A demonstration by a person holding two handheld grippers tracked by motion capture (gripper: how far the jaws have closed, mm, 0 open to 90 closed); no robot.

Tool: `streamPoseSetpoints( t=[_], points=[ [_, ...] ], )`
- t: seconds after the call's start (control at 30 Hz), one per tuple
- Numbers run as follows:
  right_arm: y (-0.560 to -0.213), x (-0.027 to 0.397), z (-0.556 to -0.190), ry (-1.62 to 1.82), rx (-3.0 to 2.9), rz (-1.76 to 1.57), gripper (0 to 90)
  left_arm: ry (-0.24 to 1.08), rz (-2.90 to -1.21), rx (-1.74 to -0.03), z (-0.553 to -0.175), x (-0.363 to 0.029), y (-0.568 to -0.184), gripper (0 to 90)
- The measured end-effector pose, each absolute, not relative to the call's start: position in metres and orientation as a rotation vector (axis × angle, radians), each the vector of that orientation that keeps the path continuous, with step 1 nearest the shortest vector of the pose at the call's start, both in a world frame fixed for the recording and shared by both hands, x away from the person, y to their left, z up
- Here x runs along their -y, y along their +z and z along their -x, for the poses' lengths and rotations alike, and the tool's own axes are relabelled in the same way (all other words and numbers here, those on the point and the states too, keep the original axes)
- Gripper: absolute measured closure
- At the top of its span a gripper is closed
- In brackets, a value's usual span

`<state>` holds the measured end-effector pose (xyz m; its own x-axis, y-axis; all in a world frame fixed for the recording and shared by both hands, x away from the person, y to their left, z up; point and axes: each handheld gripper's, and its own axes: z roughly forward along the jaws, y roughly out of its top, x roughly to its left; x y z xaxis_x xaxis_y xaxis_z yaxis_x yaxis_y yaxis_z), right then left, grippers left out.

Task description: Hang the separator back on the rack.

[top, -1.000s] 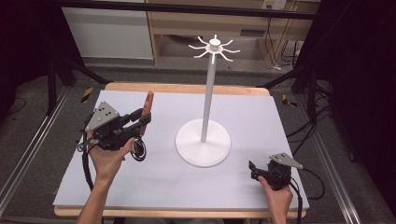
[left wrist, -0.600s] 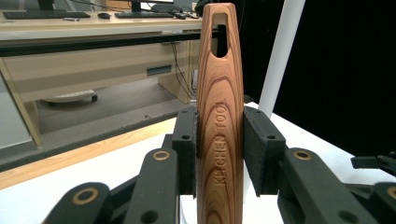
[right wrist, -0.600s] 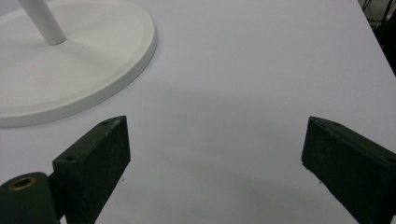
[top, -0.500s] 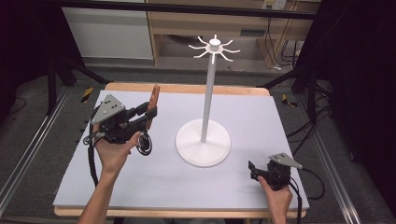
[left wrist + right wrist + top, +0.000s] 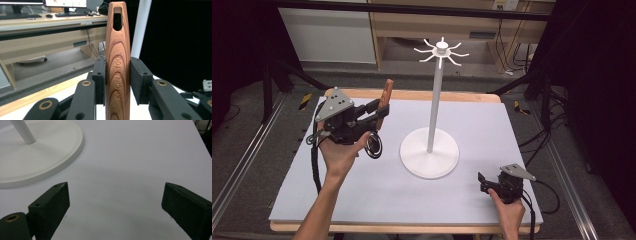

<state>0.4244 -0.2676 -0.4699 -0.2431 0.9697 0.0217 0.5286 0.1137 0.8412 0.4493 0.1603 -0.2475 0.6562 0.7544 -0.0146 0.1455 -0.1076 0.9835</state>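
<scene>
We have the wooden tool pinched between the left gripper's pads, held over the table at about ten o'clock from the stand. To hang it well, we should keep it upright and line its slot with one hook up top. It is a slim, reddish, grained handle stamped KITCHEN TOOL; its lower end is probably hidden. The right gripper rests spread wide at five o'clock.
</scene>
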Motion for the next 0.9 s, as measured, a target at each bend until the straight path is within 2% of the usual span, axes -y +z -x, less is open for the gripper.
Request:
streamPoseSetpoints(
  t=[0.9],
  points=[
    [-0.47,0.267,-0.425,1.026,-1.842,-1.448,8.4,0.612,-1.61,-0.681,-0.445,-0.136,-0.216,67.2]
  ],
)
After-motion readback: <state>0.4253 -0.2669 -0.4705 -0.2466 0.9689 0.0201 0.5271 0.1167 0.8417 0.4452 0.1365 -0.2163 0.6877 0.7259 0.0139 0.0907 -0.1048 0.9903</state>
